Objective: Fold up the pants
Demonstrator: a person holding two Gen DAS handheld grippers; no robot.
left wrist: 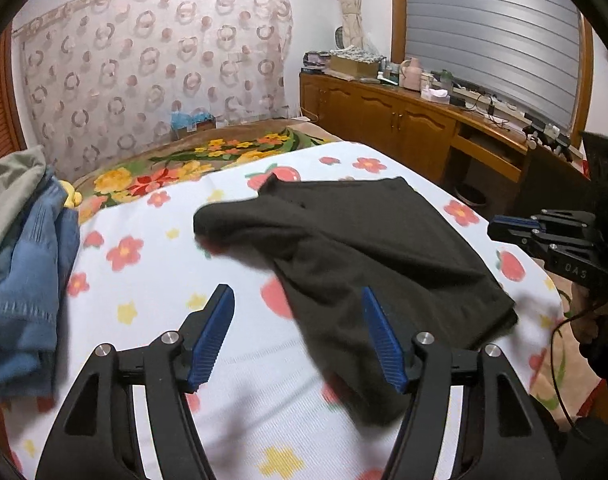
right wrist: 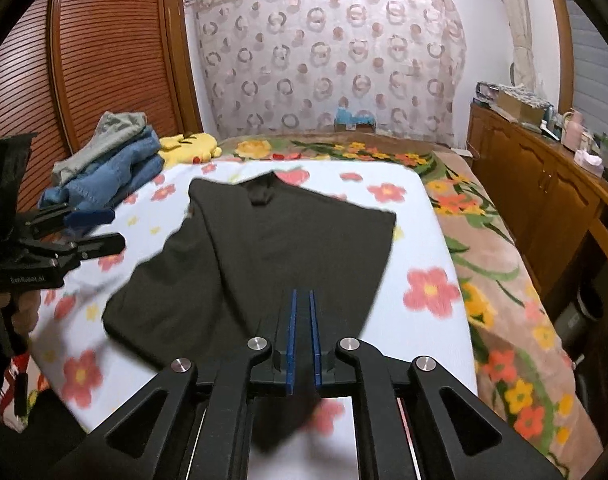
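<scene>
Left wrist view: left gripper [left wrist: 297,312], blue pads spread, nothing between them. Dark grey fabric pants [left wrist: 368,248], partly folded, centre of white flower-print sheet [left wrist: 151,288]; near edge lifted. Right gripper [right wrist: 301,312] pads pressed together, pinching pants' near edge. Bare sheet all round pants. Heap of blue denim and grey clothes [right wrist: 103,168] at far-left edge, apart from pants.

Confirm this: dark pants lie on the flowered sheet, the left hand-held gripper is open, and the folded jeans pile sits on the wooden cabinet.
One thing is wrong: the jeans pile sits on the bed, not on the wooden cabinet, as the right wrist view shows. The dark pants do lie on the flowered sheet, and the left hand-held gripper is open.
</scene>
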